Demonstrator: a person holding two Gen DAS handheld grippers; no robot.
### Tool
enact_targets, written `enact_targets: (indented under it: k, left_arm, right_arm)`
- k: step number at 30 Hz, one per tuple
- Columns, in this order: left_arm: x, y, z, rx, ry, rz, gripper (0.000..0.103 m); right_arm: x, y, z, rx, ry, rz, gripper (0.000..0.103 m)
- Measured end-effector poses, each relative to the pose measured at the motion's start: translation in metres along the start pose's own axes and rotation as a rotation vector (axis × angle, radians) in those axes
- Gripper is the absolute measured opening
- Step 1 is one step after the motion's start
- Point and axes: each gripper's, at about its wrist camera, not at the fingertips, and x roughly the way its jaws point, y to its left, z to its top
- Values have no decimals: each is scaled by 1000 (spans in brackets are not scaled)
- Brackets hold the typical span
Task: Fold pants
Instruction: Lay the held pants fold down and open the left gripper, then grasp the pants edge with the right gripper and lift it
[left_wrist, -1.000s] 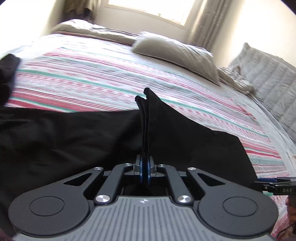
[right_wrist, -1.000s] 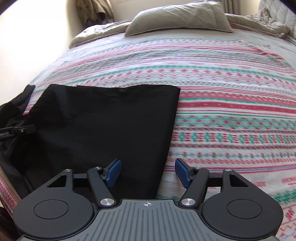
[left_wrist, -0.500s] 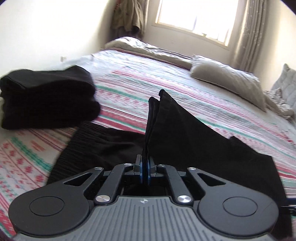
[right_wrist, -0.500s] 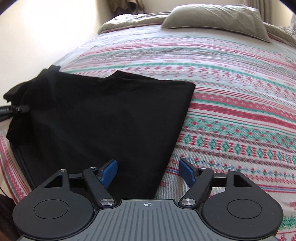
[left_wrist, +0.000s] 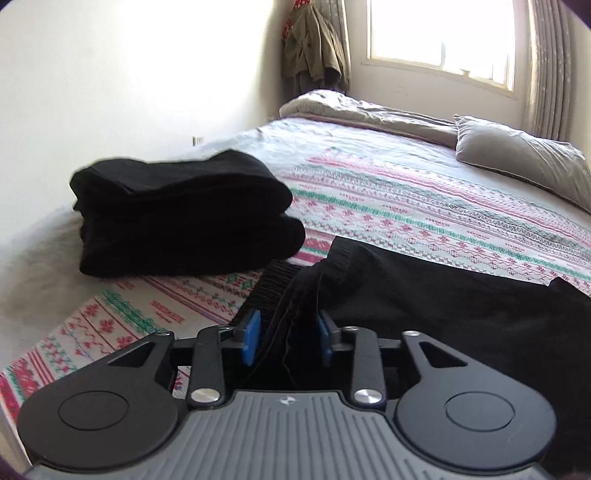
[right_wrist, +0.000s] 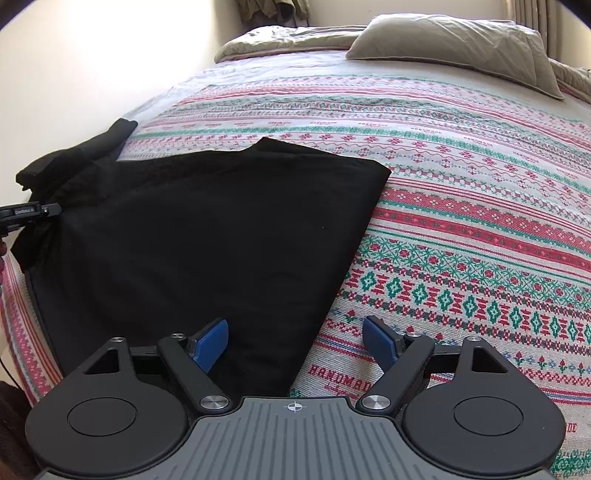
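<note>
I see a bed (left_wrist: 424, 206) under a spread patterned in red, green and white bands. At its far end lie a grey pillow (left_wrist: 524, 158) and a rumpled beige duvet (left_wrist: 362, 110). Plain pale walls (left_wrist: 129, 81) stand along the left edge. In the far corner a jacket (left_wrist: 314, 48) hangs beside a bright window (left_wrist: 443, 33), with a curtain (left_wrist: 546, 66) to its right.

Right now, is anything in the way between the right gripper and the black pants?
Nothing visible is. The right gripper hangs open right over the near edge of the black pants, which lie flat on the striped bedspread. Only bare cloth and bedspread show between its fingers.
</note>
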Motion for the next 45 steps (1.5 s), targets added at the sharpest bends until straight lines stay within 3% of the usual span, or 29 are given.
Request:
enact_targets:
  k: [1,3,6,9,16,18,23,28,32,37,41,45]
  left_arm:
    - [-6,-2,0,4,-14,-16,45]
    - [-15,-6,-1,3,-31,-70,63]
    - [-30,-19,-6,37,-56,-150,73]
    - [-42,-38,-16,93,-57,-242,77]
    - [-56,-90,-45,197,32,-503,81]
    - [-60,-104,-56,238,53,-558,81]
    - [-59,-127,-72,316,103,-666,82]
    - [-67,-140,-83,397,120,-749,83]
    - [-86,-146,-91,495,57,-811,83]
    - [-110,-153,-101,589,-19,-933,85]
    - [-116,-172,-114,626,-55,-950,86]
    - [-115,-193,-125,599,-118,-769,81]
  right_arm:
    - [0,0,0,5,2,5,82]
    - [-4,-2,0,16,6,23,82]
    - [-9,-5,-3,43,16,61,82]
    - [-15,-8,-8,67,30,101,82]
    - [-25,-6,-27,109,64,198,81]
    - [-27,-5,-33,122,73,225,76]
    - [-32,-1,-49,131,93,283,45]
    - [-34,-3,-56,144,115,339,21]
    - [-40,-12,-49,196,110,383,13]
    - [-55,-13,-34,214,60,438,13]
    - [-60,-15,-23,237,42,469,13]
    - [-61,-15,-15,238,39,487,13]
